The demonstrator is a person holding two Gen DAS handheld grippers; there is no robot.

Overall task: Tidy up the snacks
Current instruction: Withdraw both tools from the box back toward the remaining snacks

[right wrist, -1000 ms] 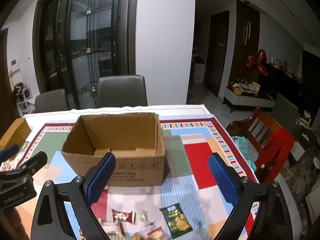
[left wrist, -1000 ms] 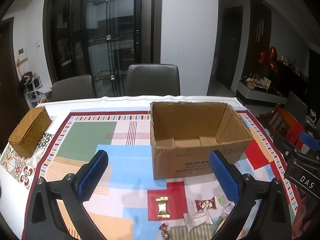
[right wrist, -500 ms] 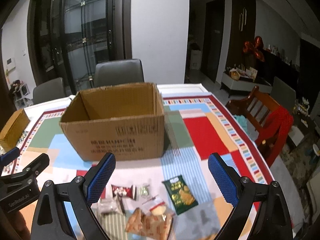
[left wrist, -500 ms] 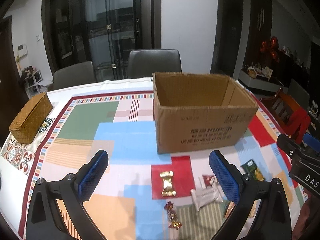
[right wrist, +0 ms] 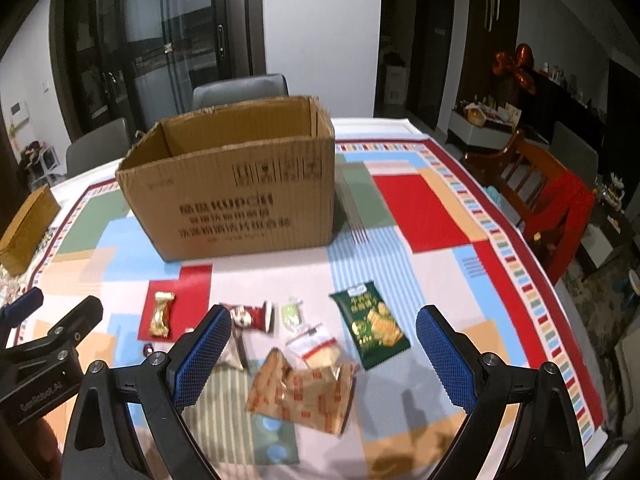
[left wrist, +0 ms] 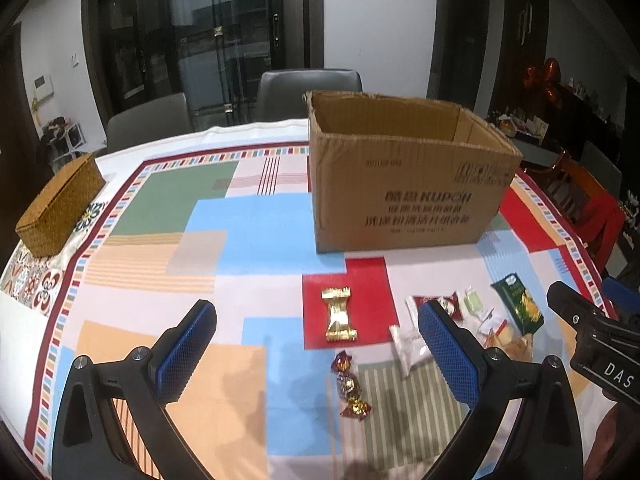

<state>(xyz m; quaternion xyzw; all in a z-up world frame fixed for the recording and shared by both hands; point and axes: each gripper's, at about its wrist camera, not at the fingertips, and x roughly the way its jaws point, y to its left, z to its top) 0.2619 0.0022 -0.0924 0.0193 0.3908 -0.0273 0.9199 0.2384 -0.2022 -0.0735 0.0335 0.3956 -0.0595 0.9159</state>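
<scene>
Only left view shows red-gold candy (left wrist: 351,385).

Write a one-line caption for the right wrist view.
Open right gripper over scattered snacks, green chip bag among them, in front of an open cardboard box.

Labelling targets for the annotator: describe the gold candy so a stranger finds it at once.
Start at the open cardboard box on the patchwork tablecloth. In front of its left corner lies a red square, and the gold candy lies on it. It is the only shiny gold, bow-shaped wrapper, set apart left of the other snacks.
</scene>
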